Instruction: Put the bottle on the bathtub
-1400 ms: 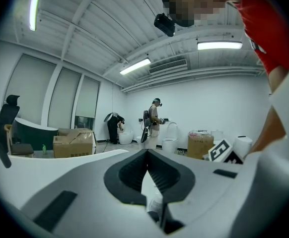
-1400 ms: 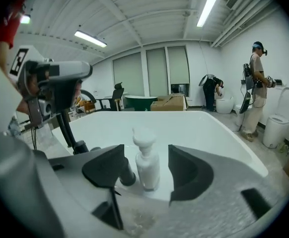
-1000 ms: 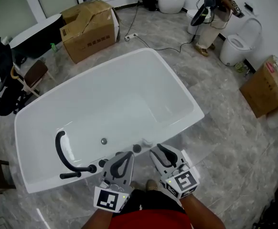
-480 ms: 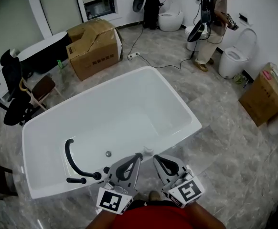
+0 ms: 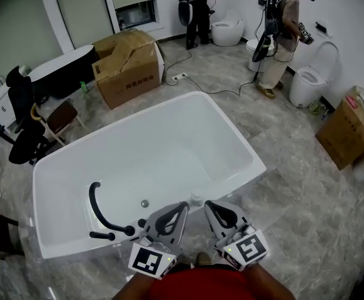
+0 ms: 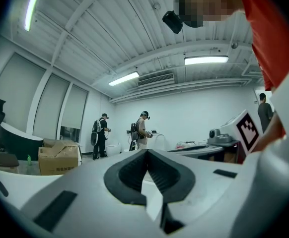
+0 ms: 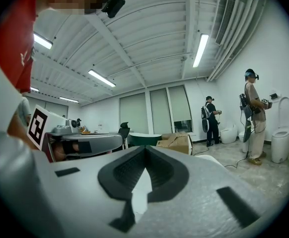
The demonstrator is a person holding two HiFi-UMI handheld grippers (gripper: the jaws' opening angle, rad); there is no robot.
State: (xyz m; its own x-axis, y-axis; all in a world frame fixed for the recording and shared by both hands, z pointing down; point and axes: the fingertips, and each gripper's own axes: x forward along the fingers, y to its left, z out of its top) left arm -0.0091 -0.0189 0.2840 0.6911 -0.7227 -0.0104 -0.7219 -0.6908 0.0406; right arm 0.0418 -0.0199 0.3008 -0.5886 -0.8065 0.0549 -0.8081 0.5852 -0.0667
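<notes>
The white bathtub [image 5: 169,114] fills the middle of the head view. Both grippers are held close to my body over its near rim. My left gripper [image 5: 183,205] is shut with nothing between its jaws, and its own view shows the tips [image 6: 147,151] meeting. My right gripper [image 5: 207,204] is shut and empty too, tips [image 7: 145,148] together. A small pale object [image 5: 196,199] stands on the near rim between the two tips; I cannot tell whether it is the bottle. A small green bottle [image 5: 84,87] stands on the floor far left.
A black hand-shower hose and fittings [image 5: 97,210] sit on the near-left rim, with a drain [image 5: 144,203] in the tub floor. A cardboard box [image 5: 129,61], a black chair [image 5: 22,127], another box [image 5: 348,127], toilets and two people [image 5: 276,33] stand around.
The head view has tilted up, so the tub sits lower in frame and the far people show fully. Both grippers stay shut and have drifted slightly right with the view.
</notes>
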